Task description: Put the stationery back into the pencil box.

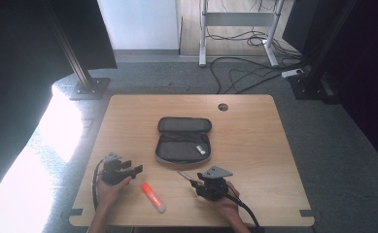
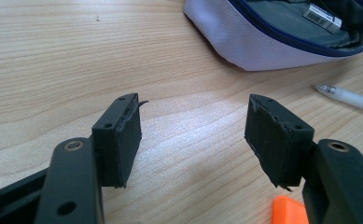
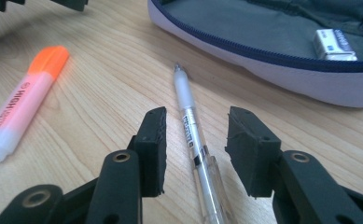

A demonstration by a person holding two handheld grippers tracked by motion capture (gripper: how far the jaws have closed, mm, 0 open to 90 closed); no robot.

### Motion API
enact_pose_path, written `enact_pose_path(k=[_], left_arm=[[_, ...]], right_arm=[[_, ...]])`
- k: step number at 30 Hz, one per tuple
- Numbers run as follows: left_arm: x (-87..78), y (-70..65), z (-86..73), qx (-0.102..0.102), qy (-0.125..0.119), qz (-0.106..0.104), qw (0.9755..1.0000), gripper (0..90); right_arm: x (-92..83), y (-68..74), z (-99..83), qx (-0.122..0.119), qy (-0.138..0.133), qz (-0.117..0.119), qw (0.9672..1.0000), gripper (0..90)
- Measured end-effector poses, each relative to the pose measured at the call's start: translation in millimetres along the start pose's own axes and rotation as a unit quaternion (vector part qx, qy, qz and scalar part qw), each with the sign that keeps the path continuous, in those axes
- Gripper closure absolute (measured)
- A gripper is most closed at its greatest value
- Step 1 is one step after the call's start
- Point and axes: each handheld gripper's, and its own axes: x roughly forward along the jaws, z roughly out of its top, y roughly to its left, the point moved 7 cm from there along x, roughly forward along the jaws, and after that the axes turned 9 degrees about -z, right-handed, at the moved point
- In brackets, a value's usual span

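the clear plastic pen (image 3: 194,140) lies on the table at six o'clock of the open grey pencil case (image 3: 282,70), between the right gripper (image 3: 195,140) pads, not yet pinched, lined up for a grab. the left gripper (image 2: 193,135) is held open, empty.

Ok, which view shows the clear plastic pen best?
The right gripper view: the clear plastic pen lies lengthwise between the right gripper's open jaws, untouched. The left gripper view catches its tip end at the edge. The high view shows a thin sliver.
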Motion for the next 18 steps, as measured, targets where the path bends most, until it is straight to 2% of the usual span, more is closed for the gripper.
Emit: enact_pose_path(k=[8, 18], left_arm=[[-1.0, 0.9, 0.4, -0.001, -0.002, -0.001, 1.0, 36.4], [-0.9, 0.1, 0.9, 0.001, -0.002, -0.001, 1.0, 36.4]], right_arm=[[13.8, 6.8, -1.7, -0.01, 0.015, 0.008, 0.9998, 60.7], [17.1, 8.9, -3.0, -0.019, 0.024, 0.007, 0.9995, 62.3]])
